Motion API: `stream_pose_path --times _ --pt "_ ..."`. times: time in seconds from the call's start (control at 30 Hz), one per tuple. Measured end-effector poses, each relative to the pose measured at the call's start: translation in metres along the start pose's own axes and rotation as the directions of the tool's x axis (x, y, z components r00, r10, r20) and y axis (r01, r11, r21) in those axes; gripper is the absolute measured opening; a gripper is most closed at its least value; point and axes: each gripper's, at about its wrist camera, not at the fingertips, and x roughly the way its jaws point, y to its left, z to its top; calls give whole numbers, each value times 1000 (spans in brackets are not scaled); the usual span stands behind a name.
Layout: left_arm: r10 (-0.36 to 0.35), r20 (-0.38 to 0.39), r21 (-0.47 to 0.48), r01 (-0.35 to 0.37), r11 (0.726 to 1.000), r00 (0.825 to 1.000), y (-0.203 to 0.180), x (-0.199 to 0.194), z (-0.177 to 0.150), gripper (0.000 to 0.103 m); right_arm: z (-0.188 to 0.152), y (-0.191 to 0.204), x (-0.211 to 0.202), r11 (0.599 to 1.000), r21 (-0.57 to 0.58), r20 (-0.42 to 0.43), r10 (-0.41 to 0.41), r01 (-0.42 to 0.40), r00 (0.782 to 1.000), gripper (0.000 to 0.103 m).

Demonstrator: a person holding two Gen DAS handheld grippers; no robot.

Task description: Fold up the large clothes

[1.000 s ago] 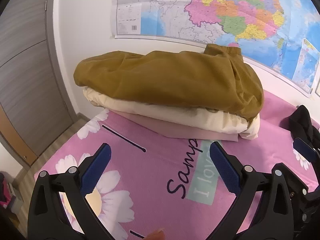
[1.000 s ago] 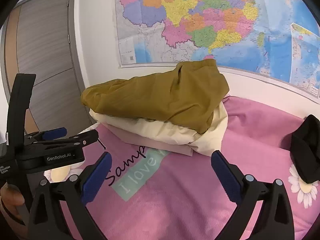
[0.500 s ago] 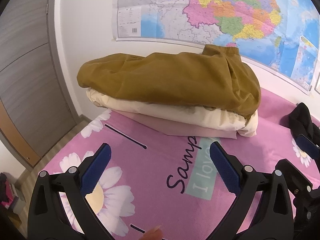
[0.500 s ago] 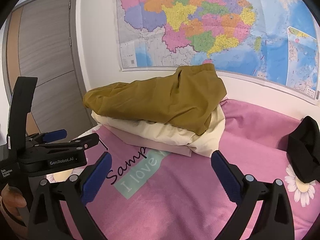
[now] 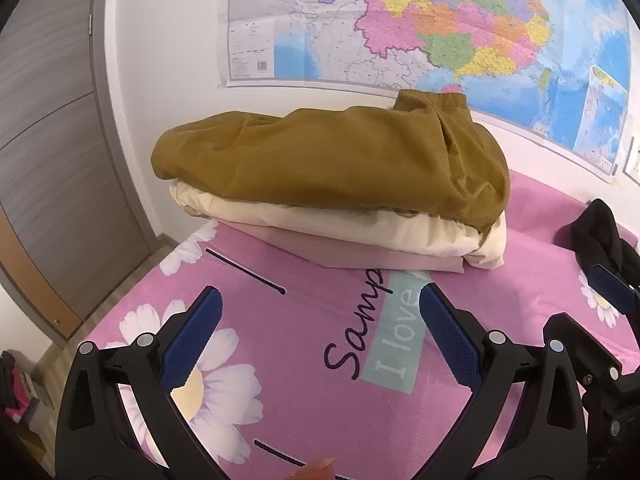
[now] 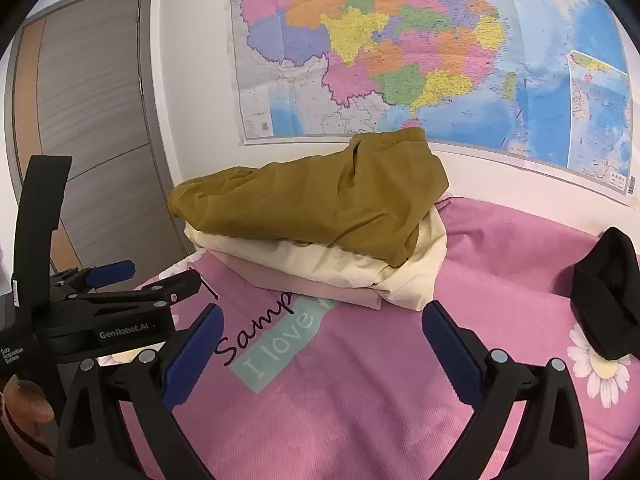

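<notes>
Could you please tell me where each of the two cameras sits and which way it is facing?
Left wrist: on the open left gripper, facing the folded stack, mustard garment on top; a fingertip shows at the bottom edge.
Right wrist: on the open right gripper, facing the same stack from further right; the left gripper and the hand holding it show at left.
Shared: stack, wall map, black garment, pink bedsheet.
</notes>
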Motion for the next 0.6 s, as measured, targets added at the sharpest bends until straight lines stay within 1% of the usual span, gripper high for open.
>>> stream_pose_path --times 0.6 --pt "-1 -5 6 1 1000 1000 -3 -2 -1 98 0 -4 -4 1000 8 7 8 -8 1000 97"
